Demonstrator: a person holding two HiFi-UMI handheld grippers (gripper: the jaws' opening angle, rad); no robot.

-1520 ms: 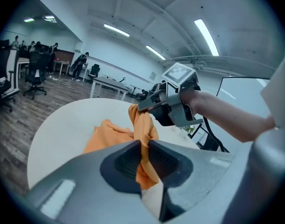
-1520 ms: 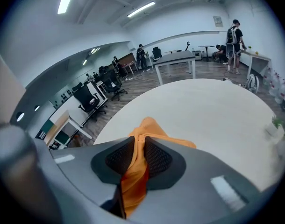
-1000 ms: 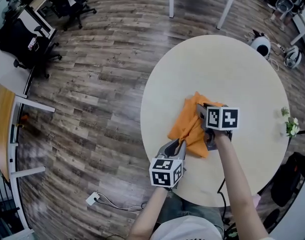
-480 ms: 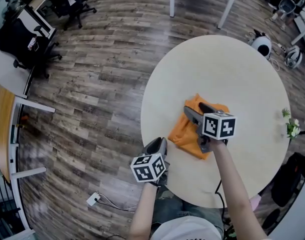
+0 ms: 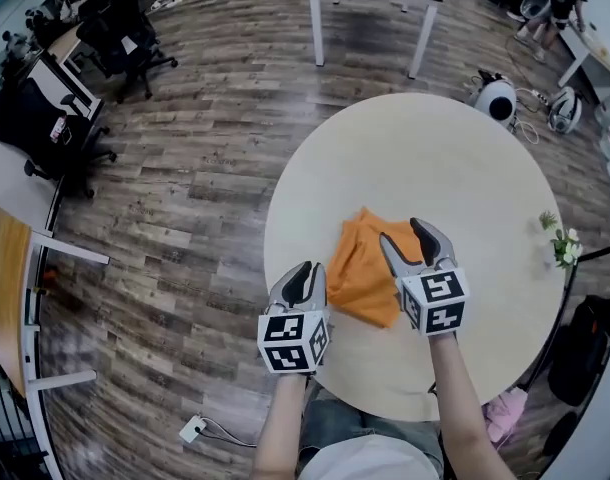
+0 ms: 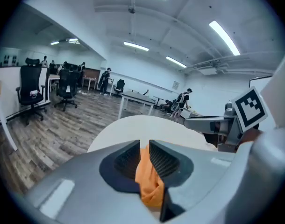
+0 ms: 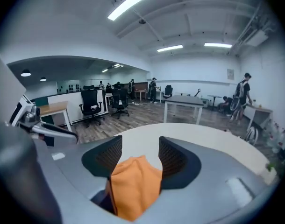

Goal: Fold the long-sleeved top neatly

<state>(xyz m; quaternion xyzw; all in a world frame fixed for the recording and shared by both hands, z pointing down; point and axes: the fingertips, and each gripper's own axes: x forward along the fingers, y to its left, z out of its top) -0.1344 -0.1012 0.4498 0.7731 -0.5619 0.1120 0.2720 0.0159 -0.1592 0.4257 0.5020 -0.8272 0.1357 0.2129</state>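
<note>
The orange long-sleeved top [image 5: 363, 270] lies folded into a compact rectangle on the round pale table [image 5: 455, 168], near its front edge. My left gripper [image 5: 302, 276] hovers just left of the top, apart from it. Its jaws are drawn almost together, and orange cloth [image 6: 147, 171] shows through the thin slit between them. My right gripper [image 5: 413, 242] is held over the top's right edge with its jaws wide apart. The orange top [image 7: 133, 185] is visible between and below them, and nothing is gripped.
A small plant with white flowers [image 5: 560, 243] stands at the table's right edge. Wood floor surrounds the table. A white-legged desk [image 5: 370, 8] stands beyond it, office chairs [image 5: 55, 118] far left, and a cable with plug [image 5: 195, 428] lies near the person's feet.
Both grippers have drawn back toward the person. The left one moved left off the top's near corner. The right one lifted off the cloth, which stays folded on the table.
</note>
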